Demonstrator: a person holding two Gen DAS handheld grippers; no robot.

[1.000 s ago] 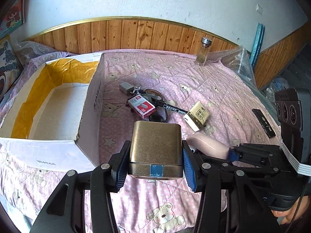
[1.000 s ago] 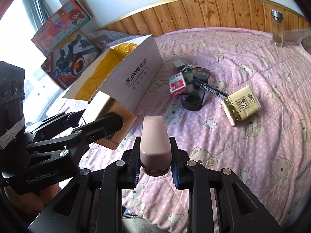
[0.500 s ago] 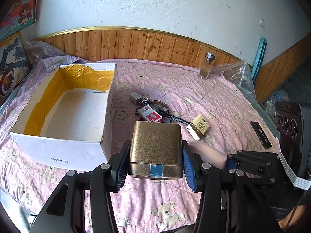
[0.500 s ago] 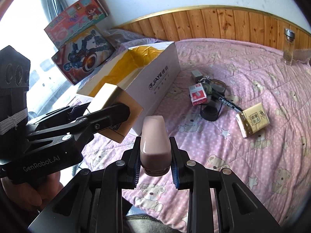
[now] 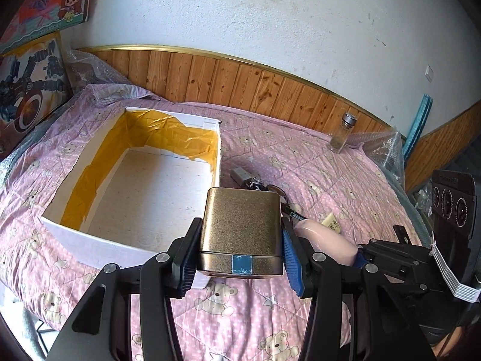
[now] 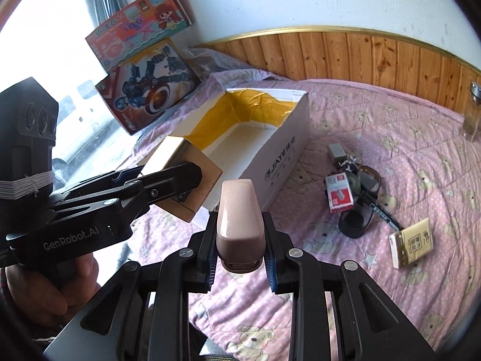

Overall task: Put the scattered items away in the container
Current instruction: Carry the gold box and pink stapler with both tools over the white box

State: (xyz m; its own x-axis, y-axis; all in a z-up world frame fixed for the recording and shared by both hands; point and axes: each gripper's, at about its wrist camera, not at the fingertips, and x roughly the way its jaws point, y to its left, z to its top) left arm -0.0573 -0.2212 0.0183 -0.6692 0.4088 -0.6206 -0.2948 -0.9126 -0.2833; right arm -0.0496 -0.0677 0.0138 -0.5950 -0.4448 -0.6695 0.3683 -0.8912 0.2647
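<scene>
- On the pink bedspread, the white cardboard box with yellow lining stands open; in the left wrist view it lies at 10 o'clock from the fingers, and only this view shows its bare floor.
- The right wrist view shows the printed side of the box at 12 o'clock, and the loose things at 2 o'clock: a red-and-white small box, a black round piece, a tissue packet and a grey block. In the left view these are mostly hidden behind the tin.
- The left gripper is clamped on a gold metal tin, which fills the gap between the blue pads, above the box's near right corner.
- The right gripper is closed on a pale pink oblong case, upright between the fingers, above the bedspread just beside the box.
- A glass jar stands at 1 o'clock, near the wooden panelling.
</scene>
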